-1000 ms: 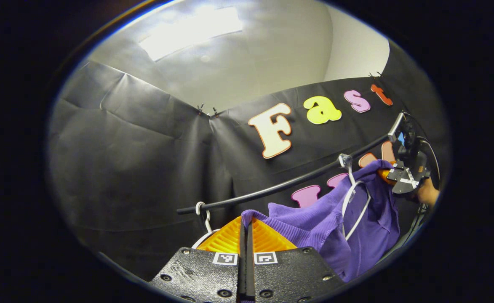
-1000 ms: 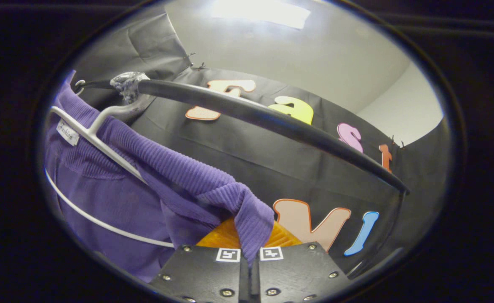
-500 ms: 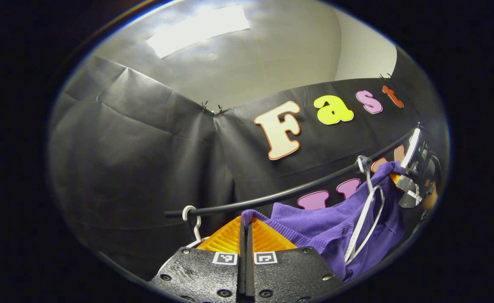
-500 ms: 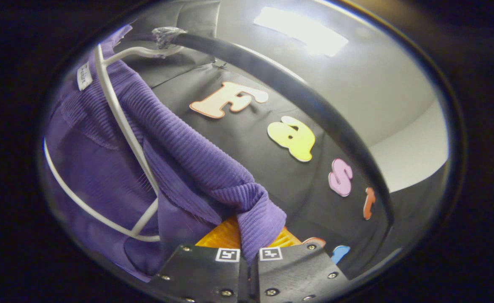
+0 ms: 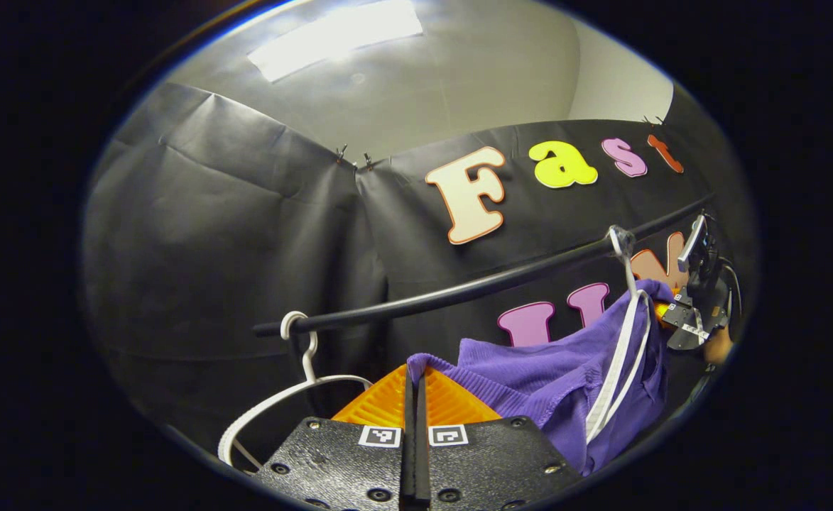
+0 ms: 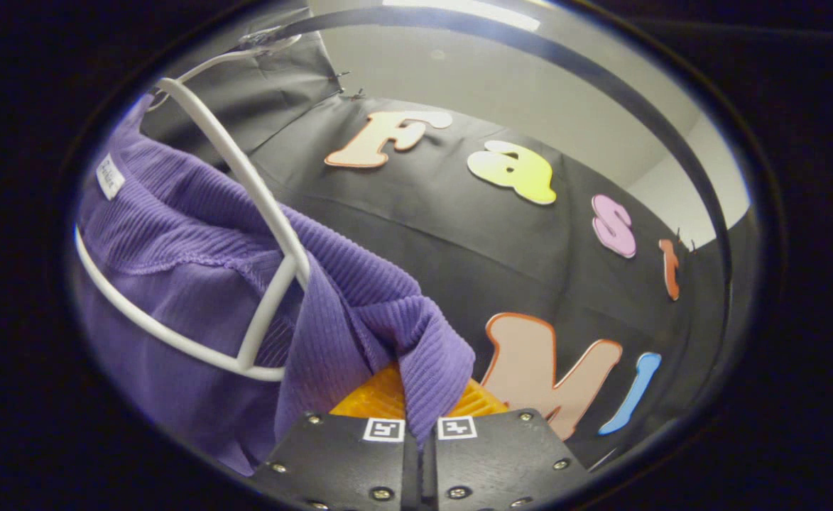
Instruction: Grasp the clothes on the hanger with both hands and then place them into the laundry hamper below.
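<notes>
A purple ribbed garment [image 5: 551,380] stretches between both grippers below the black rail [image 5: 473,287]. My left gripper [image 5: 416,376] is shut on one shoulder edge of it. My right gripper [image 6: 422,397] is shut on the other shoulder edge of the garment [image 6: 196,255]; in the left gripper view it shows far right [image 5: 661,312] with a hand behind it. The white hanger [image 6: 260,213] has slipped out of the neck opening and lies on top of the cloth, its hook on the rail [image 6: 601,78]. In the left gripper view the hanger [image 5: 618,369] hangs almost edge-on.
A second, bare white hanger [image 5: 295,387] hangs on the rail at the left, just beyond my left gripper. The black cloth wall [image 5: 231,241] stands close behind the rail. A ceiling light [image 5: 334,39] glows above.
Both grippers have dropped lower with the garment, so the rail sits higher in both views. The white hanger has come out of the right shoulder and neck. The bare hanger shows more.
</notes>
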Demonstrator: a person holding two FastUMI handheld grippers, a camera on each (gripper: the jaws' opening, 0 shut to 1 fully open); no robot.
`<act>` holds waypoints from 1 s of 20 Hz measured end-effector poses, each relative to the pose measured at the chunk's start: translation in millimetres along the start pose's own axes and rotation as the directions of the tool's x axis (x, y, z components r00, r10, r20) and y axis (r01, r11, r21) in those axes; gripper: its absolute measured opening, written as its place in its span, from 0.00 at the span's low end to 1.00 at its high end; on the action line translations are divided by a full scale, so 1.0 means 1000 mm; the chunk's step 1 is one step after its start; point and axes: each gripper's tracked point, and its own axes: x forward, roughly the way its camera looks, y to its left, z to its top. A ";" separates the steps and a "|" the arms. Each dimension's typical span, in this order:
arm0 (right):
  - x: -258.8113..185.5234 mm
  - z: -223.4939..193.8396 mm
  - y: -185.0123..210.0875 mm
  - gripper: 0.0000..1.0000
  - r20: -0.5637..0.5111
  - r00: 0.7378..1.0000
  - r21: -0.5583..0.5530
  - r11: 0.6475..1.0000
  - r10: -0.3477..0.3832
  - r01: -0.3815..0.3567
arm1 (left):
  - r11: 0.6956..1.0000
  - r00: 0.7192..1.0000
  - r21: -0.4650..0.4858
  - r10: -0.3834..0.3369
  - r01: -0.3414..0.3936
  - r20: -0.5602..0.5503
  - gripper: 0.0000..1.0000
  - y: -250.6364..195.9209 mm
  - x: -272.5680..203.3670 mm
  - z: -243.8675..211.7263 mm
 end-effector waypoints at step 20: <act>0.009 -0.116 0.064 0.00 -0.277 0.934 0.533 0.845 0.224 -0.045 | 0.987 0.975 -0.157 -0.059 0.025 -0.212 0.00 -0.032 0.006 -0.135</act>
